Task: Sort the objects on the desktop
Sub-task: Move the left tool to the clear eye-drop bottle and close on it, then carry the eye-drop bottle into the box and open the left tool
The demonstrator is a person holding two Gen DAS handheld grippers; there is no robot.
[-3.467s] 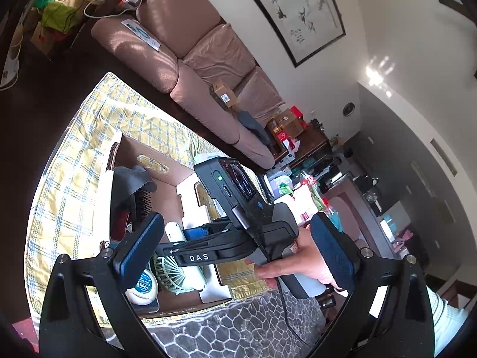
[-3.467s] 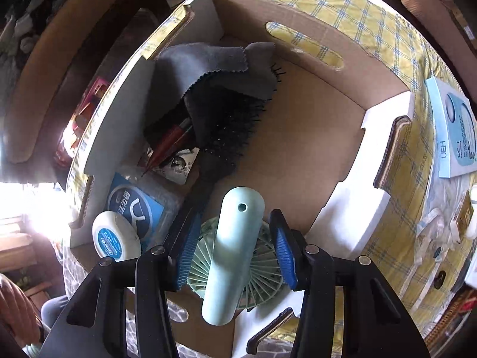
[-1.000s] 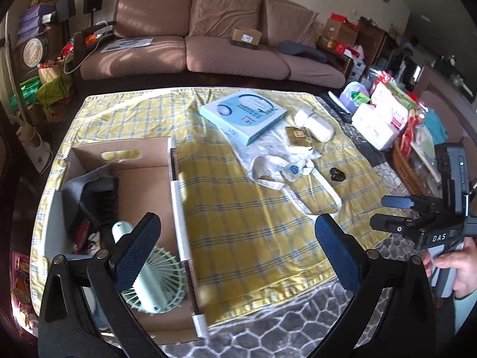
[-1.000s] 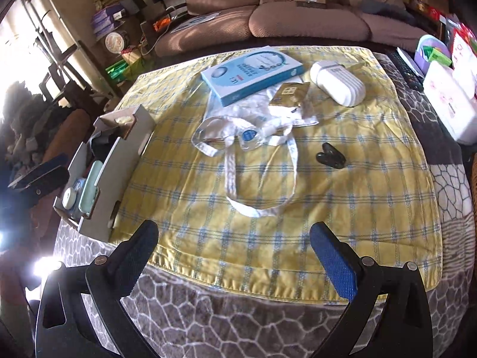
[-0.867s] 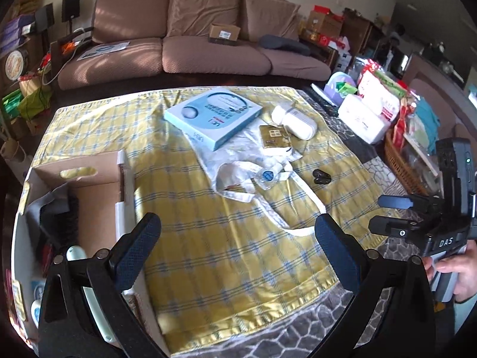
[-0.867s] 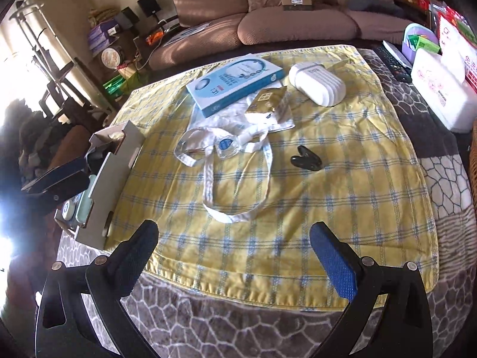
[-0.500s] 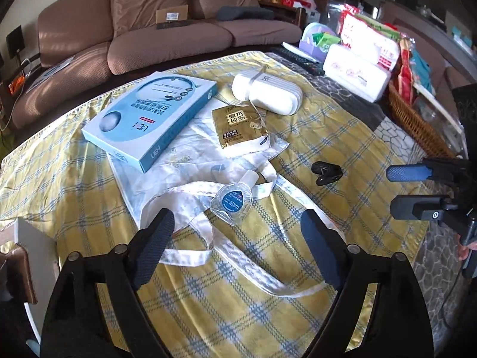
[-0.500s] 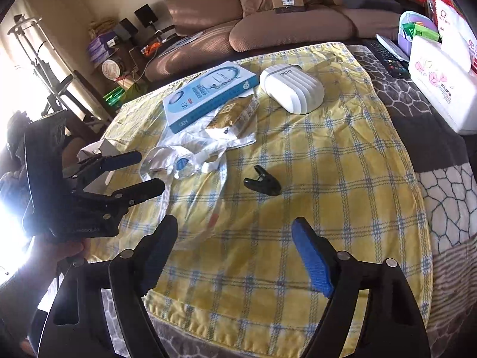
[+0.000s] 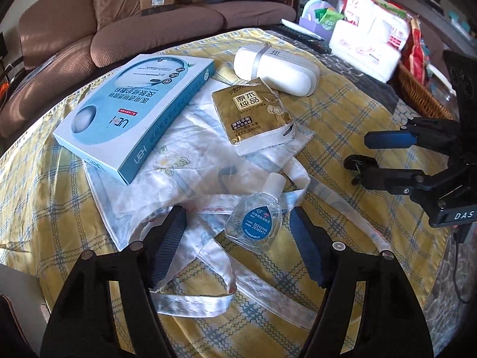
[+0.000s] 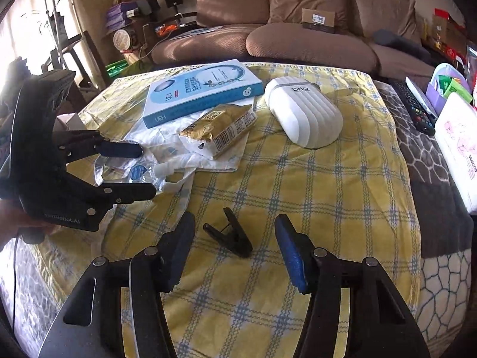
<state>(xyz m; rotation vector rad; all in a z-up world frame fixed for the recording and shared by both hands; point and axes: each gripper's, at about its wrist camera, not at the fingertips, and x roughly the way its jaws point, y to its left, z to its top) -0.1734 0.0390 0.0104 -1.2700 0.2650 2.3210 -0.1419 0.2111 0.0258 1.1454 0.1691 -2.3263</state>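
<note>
Currently both grippers are closing, neither yet touching anything. Left gripper straddles a small clear bottle lying on its side on a white cloth bag, atop the yellow checked tablecloth; pads not yet pressing. Right gripper brackets a black clip lying on the tablecloth, also untouched. Judgement: bottle looks light, smooth, probably slippery and slightly squashy; best taken across its flat body, below the white cap. Clip looks light and rigid; grip across its closed body. Bag handles beneath the bottle may snag.
</note>
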